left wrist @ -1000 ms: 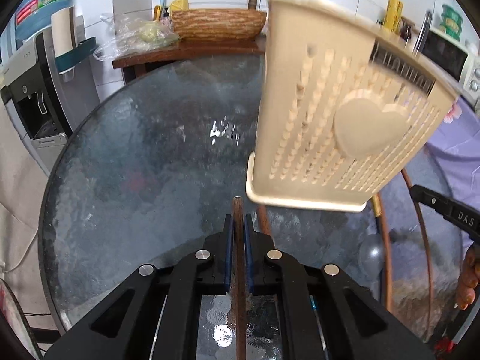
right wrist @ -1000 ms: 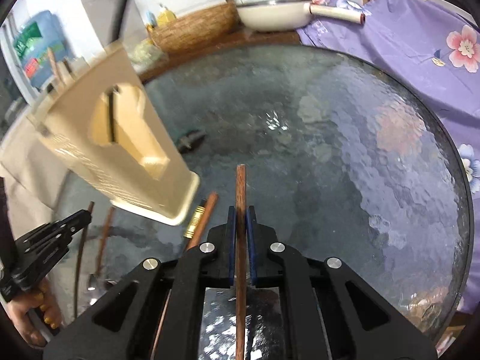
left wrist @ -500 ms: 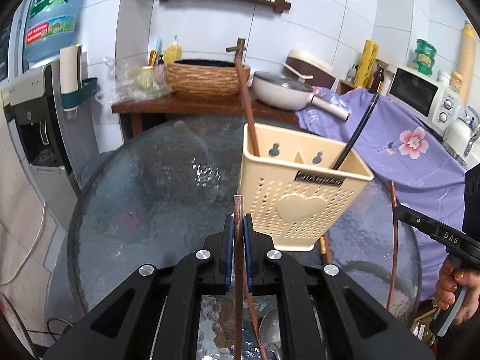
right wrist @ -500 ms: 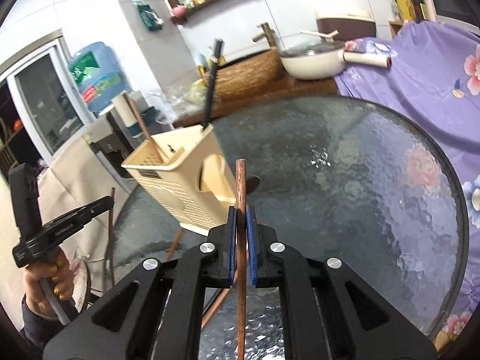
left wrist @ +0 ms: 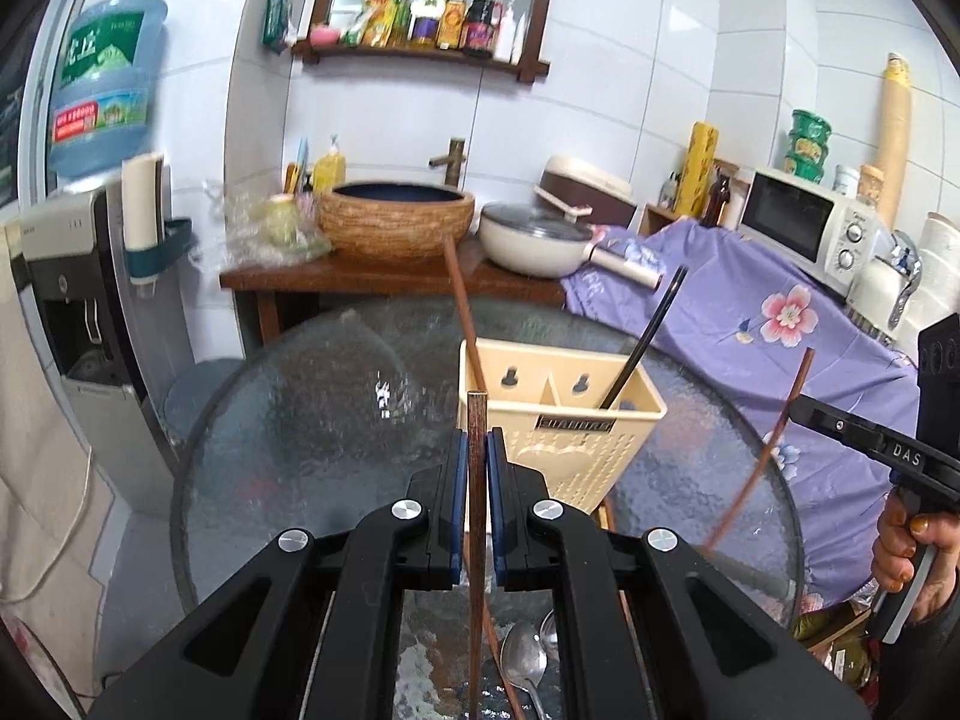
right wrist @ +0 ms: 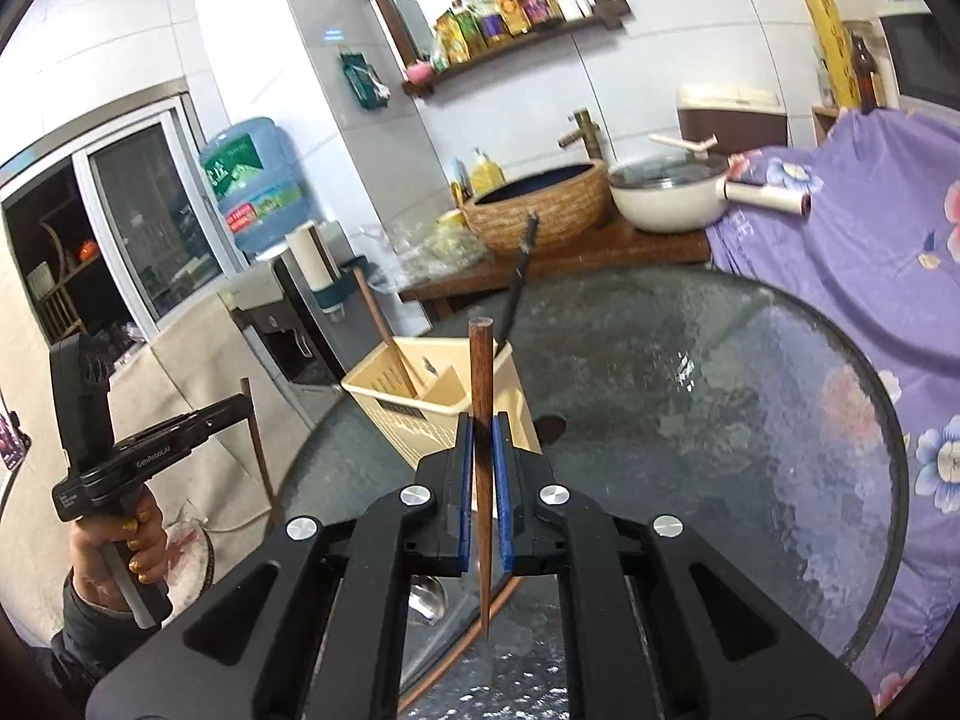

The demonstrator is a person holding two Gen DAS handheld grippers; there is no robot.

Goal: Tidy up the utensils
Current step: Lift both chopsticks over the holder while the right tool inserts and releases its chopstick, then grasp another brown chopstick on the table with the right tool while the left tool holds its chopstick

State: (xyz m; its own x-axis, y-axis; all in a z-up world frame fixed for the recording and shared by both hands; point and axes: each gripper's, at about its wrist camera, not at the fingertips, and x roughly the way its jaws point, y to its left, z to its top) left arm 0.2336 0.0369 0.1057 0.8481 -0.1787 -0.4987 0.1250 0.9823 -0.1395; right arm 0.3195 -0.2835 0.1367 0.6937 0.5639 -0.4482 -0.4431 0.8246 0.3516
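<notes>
A cream plastic utensil holder [left wrist: 561,420] stands on the round glass table [left wrist: 312,420]; it also shows in the right wrist view [right wrist: 420,402]. A brown handle [left wrist: 459,306] and a black utensil [left wrist: 642,342] stick out of it. My left gripper [left wrist: 478,450] is shut on a dark wooden chopstick [left wrist: 477,540], raised in front of the holder. My right gripper [right wrist: 480,438] is shut on another wooden chopstick [right wrist: 482,450], held upright to the right of the holder. Spoons [left wrist: 522,660] and a brown stick lie on the table below my left gripper.
A wooden counter [left wrist: 360,276] behind the table carries a woven basin [left wrist: 396,222] and a white pan [left wrist: 534,240]. A purple flowered cloth [left wrist: 780,324] covers the right side, with a microwave [left wrist: 804,222]. A water dispenser [left wrist: 78,300] stands at the left.
Both grippers have lifted well above the table and pulled back from the holder, each keeping its chopstick. The holder, close and tilted in view before, now looks small and upright.
</notes>
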